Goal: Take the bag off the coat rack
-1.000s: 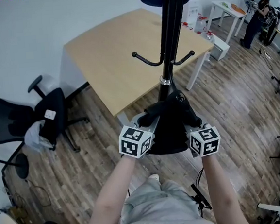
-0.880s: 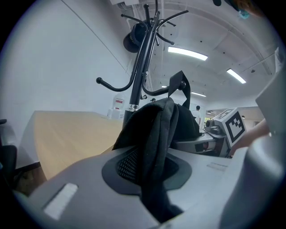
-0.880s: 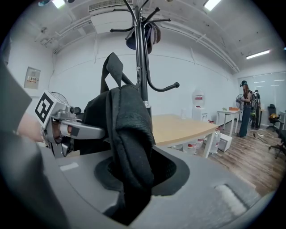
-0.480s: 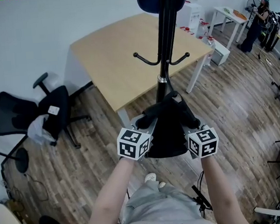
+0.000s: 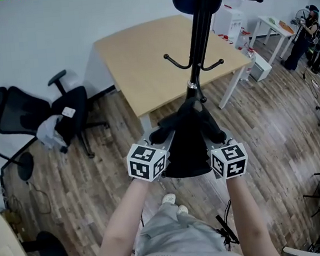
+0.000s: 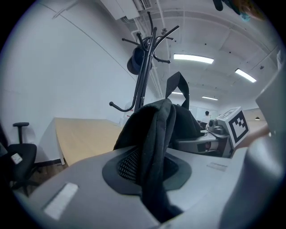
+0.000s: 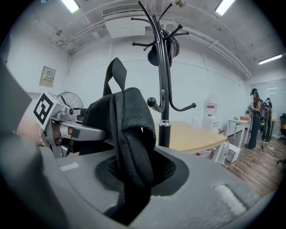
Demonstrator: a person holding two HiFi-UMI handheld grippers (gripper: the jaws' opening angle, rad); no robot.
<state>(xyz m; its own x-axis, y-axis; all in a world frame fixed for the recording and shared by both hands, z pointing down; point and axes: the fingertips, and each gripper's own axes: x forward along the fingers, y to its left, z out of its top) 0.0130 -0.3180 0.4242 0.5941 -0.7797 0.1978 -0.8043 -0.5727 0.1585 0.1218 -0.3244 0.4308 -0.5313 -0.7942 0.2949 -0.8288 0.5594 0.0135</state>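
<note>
A black bag [image 5: 188, 144] hangs between my two grippers, close in front of the black coat rack [image 5: 200, 43] and below its lower hooks. The left gripper [image 5: 164, 140] is shut on one padded strap [image 6: 154, 147]. My right gripper [image 5: 212, 139] is shut on the other strap [image 7: 132, 143]. The bag's top loop [image 7: 117, 74] stands up free of any hook. A dark hat [image 7: 156, 53] still hangs high on the coat rack [image 7: 163, 89]. In the left gripper view the coat rack [image 6: 143, 76] rises behind the bag.
A light wooden table [image 5: 154, 58] stands just behind the rack. A black office chair [image 5: 64, 116] with white cloth on it is at the left by the wall. A small white table [image 5: 274, 28] and a person [image 5: 307, 33] are far right. A black cable [image 5: 227, 230] lies by my feet.
Both grippers keep their hold on the bag straps. The rack, table and chair have slid to the right in the head view, and the grippers have drifted slightly left of the pole.
</note>
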